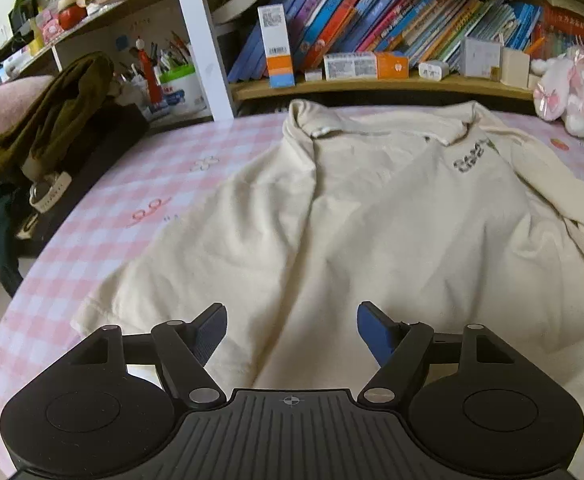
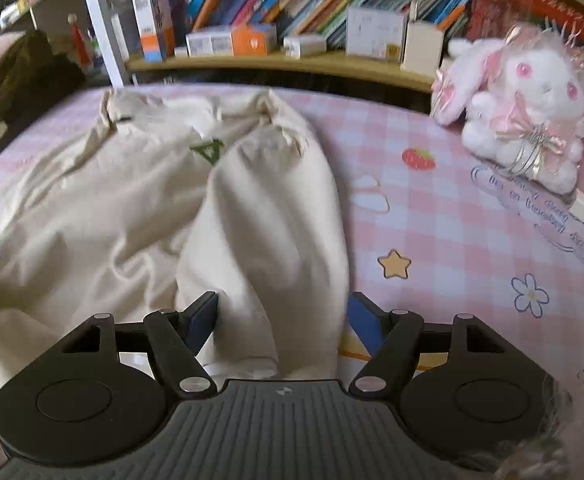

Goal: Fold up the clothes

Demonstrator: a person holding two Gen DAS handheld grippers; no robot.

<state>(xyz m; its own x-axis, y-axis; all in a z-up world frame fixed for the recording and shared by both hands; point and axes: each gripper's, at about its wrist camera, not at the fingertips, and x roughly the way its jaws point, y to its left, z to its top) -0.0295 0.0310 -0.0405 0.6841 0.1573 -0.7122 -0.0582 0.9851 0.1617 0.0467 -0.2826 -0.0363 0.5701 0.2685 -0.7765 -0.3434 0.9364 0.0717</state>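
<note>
A cream polo shirt (image 1: 351, 220) lies spread on my worktop (image 1: 104, 216), which has a pink checked cover. My left hand-held gripper (image 1: 292, 330) and right hand-held gripper (image 2: 282, 318) both hang wide apart over the soft cloth, holding nothing. A fluffy bunny toy (image 2: 527, 108) sits at the right, well clear. Bright books (image 1: 391, 24) fill the shelf behind.
</note>
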